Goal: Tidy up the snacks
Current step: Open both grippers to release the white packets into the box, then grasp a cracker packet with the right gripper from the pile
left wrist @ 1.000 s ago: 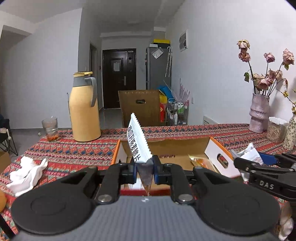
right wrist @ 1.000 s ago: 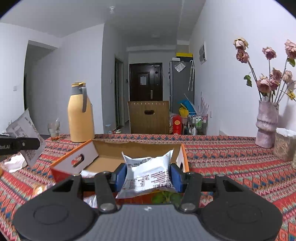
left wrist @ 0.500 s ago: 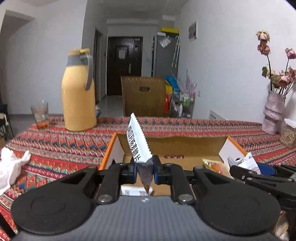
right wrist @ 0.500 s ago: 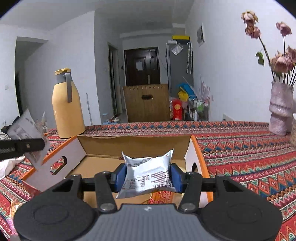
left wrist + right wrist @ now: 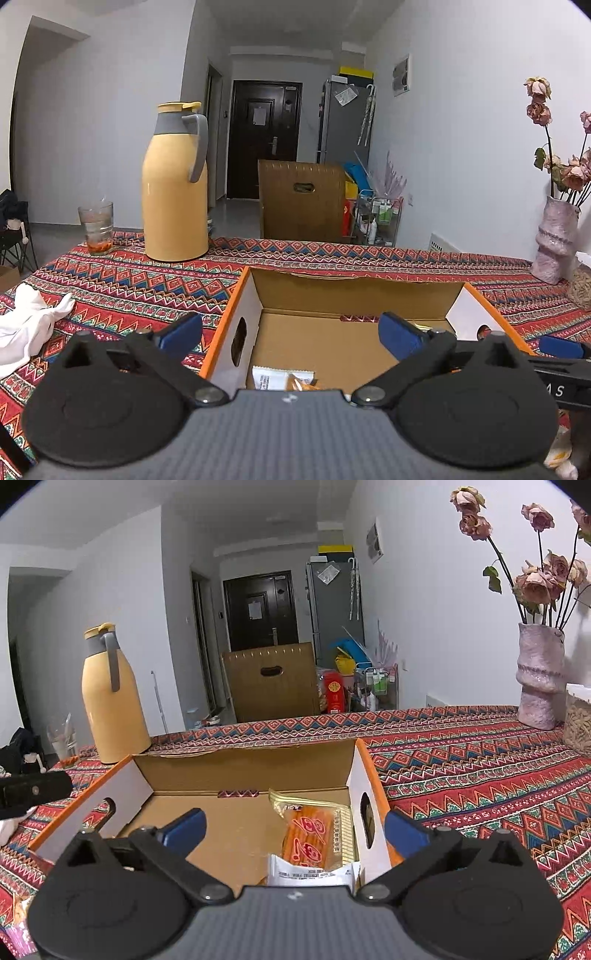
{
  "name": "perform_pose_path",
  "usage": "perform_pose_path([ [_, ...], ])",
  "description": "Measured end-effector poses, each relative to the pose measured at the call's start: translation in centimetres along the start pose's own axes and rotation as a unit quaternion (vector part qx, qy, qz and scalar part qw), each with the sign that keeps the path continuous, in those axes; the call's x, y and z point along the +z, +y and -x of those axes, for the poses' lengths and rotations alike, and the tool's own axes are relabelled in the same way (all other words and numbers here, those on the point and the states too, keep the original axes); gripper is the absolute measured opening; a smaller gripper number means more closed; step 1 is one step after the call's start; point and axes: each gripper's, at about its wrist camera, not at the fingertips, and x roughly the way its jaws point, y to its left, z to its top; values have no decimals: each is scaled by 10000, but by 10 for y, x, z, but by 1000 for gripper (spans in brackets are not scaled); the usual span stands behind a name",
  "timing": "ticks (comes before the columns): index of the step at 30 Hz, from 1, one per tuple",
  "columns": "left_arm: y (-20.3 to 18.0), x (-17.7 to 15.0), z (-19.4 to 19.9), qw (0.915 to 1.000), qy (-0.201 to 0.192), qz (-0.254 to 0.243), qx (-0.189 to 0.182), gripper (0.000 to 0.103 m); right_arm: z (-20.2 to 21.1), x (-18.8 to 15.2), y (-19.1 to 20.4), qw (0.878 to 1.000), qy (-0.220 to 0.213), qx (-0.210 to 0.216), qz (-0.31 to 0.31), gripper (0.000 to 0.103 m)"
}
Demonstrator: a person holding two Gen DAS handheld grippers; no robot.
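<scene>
Left wrist view: the left tool (image 5: 290, 330), its jaws just opened and now spread wide with nothing between them, hangs over the open cardboard box (image 5: 242, 295) on the patterned bench (image 5: 122, 280). A white snack packet (image 5: 273, 378) lies on the box floor at the near edge. This view alone shows the white cloth (image 5: 26, 325) on the bench.

Right wrist view: the right tool (image 5: 295, 829), jaws likewise just opened, spread and empty, hangs over the same box (image 5: 364, 764). Only here is the orange snack pack (image 5: 308, 836) with red print seen whole, lying flat against the right wall, a white crinkled packet (image 5: 310, 875) overlapping its near end. The vase (image 5: 539, 679) stands well apart.
</scene>
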Motion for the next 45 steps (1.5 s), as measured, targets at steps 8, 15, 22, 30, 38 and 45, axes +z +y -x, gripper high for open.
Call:
perform_pose_path([
  [8, -3, 7, 14, 9999, -110, -34, -17, 103, 14, 6, 0, 9997, -218, 42, -37, 103],
  [15, 0, 9, 37, 9997, -186, -105, -81, 103, 51, 11, -9, 9990, -399, 221, 25, 103],
  [22, 9, -8, 57, 9996, -28, -237, -120, 103, 78, -13, -23, 9993, -43, 63, 365, 103],
  [30, 27, -43, 79, 9994, 269, -211, -105, 103, 102, -53, -48, 9981, 428, -280, 353, 103],
  [38, 43, -64, 93, 9989, 460, 77, 9, 103, 113, -68, -80, 9964, 526, -646, 126, 103],
  [45, 41, -70, 103, 9987, 478, 148, -33, 103, 104, -85, -91, 9932, 923, -676, 207, 96],
])
